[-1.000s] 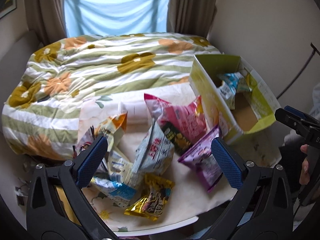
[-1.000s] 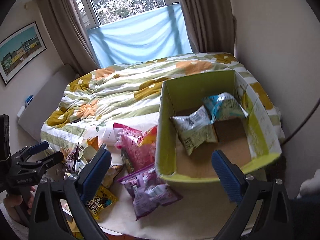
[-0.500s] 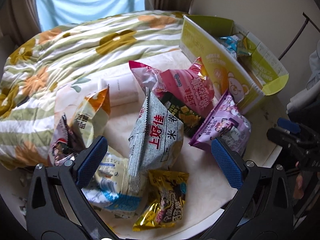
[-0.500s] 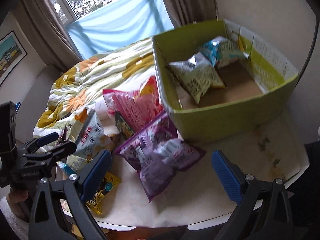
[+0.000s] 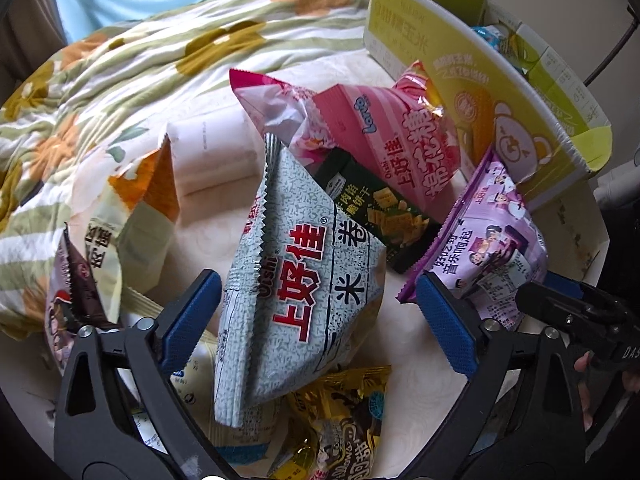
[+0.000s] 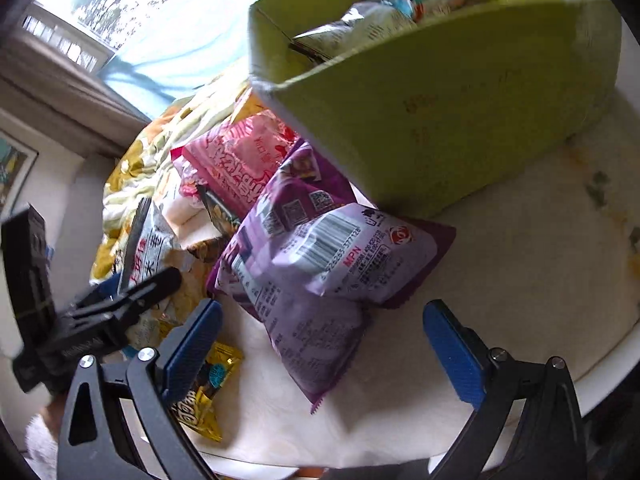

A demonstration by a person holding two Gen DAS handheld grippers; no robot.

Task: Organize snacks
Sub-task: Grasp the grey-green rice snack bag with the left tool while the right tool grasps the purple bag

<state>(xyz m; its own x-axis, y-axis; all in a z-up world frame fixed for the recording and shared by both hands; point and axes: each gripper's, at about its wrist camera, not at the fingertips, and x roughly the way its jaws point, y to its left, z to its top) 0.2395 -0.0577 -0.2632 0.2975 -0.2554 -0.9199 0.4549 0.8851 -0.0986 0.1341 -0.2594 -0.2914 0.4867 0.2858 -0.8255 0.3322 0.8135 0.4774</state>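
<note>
A pile of snack bags lies on a white table (image 5: 404, 364). My left gripper (image 5: 318, 320) hangs low over a grey-white bag with red characters (image 5: 300, 292). Its jaws are closing with that bag between them, and the pads are not pressing on it. My right gripper (image 6: 320, 344) is open just in front of a purple bag (image 6: 320, 256), which sits ahead of its fingertips. The purple bag (image 5: 492, 240) leans against a green cardboard box (image 6: 440, 120), which holds two bags (image 6: 360, 28). A pink bag (image 5: 380, 128) and a dark green bag (image 5: 384, 216) lie between them.
A gold bag (image 5: 344, 420) lies at the table's near edge, with a yellow-orange bag (image 5: 132, 216) and more bags to the left. A flowered quilt (image 5: 120, 72) covers the bed behind. The green box (image 5: 460, 60) stands at the right. The left gripper (image 6: 120, 300) shows beside the right one.
Both grippers have come down much closer to the snacks. The left jaws have narrowed around the grey-white bag. The right gripper has rolled and now faces the purple bag.
</note>
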